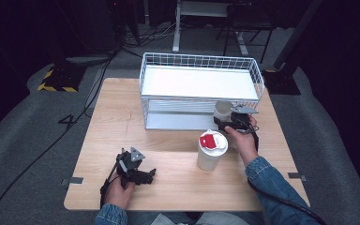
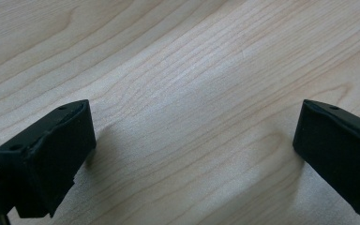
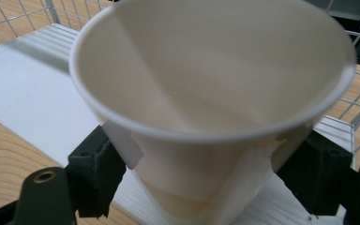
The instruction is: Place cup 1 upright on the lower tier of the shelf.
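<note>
1. White paper cup (image 3: 206,93), plain inside.
2. White lidded tumbler (image 1: 211,152) with a red patch on top.
3. White wire-mesh rack (image 1: 201,63).
4. Pale wood-grain table (image 2: 192,70).
5. Black right gripper (image 3: 206,187).

A light wooden table (image 1: 122,122) stands on grey carpet (image 1: 23,140) in a dark room, with a yellow-and-black striped base (image 1: 56,79) at its far left, cables (image 1: 89,93) trailing over the floor, and white desk legs (image 1: 176,33) beyond.

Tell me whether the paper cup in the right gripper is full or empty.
Empty: the right gripper view looks into the paper cup and shows bare white walls, nothing inside.
</note>
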Tool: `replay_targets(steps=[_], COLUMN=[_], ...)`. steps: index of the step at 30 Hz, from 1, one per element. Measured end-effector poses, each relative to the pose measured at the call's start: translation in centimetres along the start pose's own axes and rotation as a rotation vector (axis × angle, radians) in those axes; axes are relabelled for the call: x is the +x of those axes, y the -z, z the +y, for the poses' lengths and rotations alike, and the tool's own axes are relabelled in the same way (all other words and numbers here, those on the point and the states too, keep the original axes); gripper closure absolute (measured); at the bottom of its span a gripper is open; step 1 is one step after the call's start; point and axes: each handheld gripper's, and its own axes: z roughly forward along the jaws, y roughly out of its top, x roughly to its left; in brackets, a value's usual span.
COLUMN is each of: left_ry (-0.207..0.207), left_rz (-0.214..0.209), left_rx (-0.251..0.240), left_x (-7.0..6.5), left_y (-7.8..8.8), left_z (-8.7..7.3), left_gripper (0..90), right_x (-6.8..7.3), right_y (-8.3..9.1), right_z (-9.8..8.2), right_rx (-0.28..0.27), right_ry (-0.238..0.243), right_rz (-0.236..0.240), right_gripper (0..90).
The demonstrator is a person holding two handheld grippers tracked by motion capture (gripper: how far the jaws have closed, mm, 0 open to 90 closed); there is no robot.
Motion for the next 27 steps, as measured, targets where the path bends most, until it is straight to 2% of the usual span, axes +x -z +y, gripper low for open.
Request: replay_targets(steps=[4,5,7,9,10,13,16,21,22,27], left_ry=[0.0,0.0,0.0,0.0,0.0,0.0,0.0,0.0,0.0,0.0], left_rz=[0.0,0.0,0.0,0.0,0.0,0.0,0.0,0.0,0.0,-0.002], left_rx=[0.0,0.0,0.0,0.0,0.0,0.0,0.0,0.0,0.0,0.002], left_x=[0.0,0.0,0.0,0.0,0.0,0.0,0.0,0.0,0.0,0.0], left_y=[0.0,0.0,0.0,0.0,0.0,0.0,0.0,0.0,0.0,0.0], left_z=[0.0,0.0,0.0,0.0,0.0,0.0,0.0,0.0,0.0,0.0], left_gripper=[0.0,0.0,0.0,0.0,0.0,0.0,0.0,0.0,0.0,0.0], right_x=[-0.2,-0.2,-0.2,-0.2,-0.2,-0.1,0.2,0.5,0.6,0.7], right_y=[-0.2,-0.3,-0.4,-0.4,-0.4,-0.4,-0.3,0.1,0.4,0.9], right_z=[0.0,0.0,0.0,-0.1,-0.1,0.0,0.1,0.3,0.3,0.3], right_rx=[-0.003,0.0,0.015,0.017,0.014,0.018,0.017,0.021,0.022,0.002], right_ry=[-0.015,-0.019,-0.018,-0.014,-0.007,-0.007,0.015,0.021,0.037,0.022], right_rz=[0.011,0.023,0.028,0.024,0.019,0.032,0.024,0.008,-0.013,-0.017], right_gripper=[21.9,17.7,15.0,14.8,11.9,9.9,6.8,5.7,5.6,5.5])
